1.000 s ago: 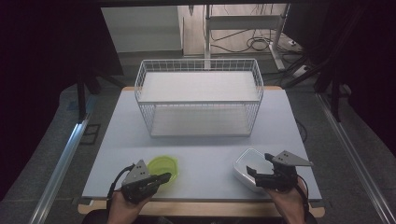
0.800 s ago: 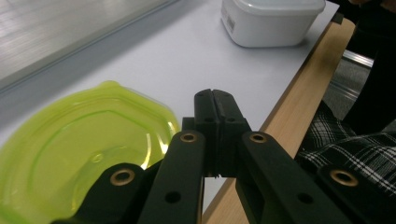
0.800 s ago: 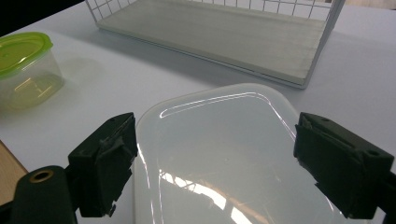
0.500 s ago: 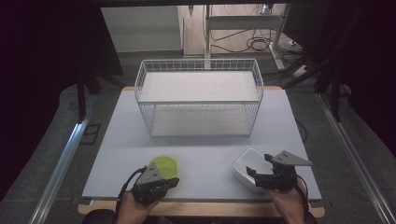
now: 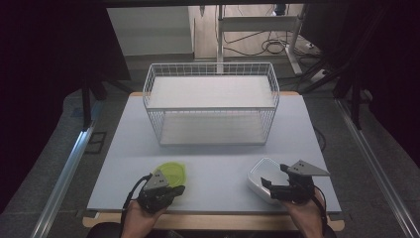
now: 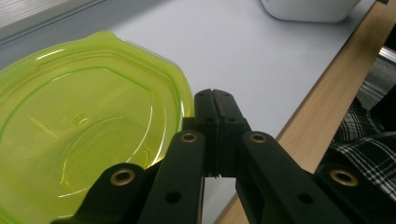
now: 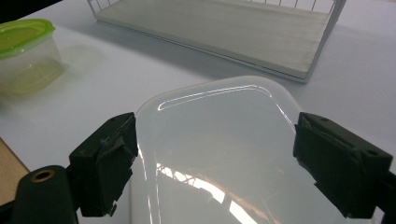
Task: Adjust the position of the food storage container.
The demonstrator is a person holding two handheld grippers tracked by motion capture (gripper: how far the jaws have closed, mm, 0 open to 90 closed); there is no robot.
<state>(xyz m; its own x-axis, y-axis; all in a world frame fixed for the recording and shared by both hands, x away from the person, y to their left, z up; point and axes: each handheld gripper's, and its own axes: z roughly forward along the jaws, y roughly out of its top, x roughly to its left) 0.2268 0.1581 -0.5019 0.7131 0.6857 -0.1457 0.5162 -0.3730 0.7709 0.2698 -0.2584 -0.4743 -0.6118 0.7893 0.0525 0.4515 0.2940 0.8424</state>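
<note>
In the right gripper view, wide jaws straddle the white container (image 7: 219,154); left jaws meet.

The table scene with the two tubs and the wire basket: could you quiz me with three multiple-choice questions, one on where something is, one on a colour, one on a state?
1. Where does the white wire basket stand?
A. at the far side of the table, beyond both tubs
B. on the floor
C. on top of the white tub

2. What colour is the lid of the tub beside the left gripper?
A. red
B. yellow-green
C. black

3. How do the fingers of the right gripper stand?
A. pressed together with nothing between them
B. wide apart, one at each side of the white tub
C. hooked into the basket

Answers: 1 A, the high view shows it behind both tubs. 2 B, the left gripper view shows the lid up close. 3 B, the right gripper view shows the tub's lid between them.
</note>
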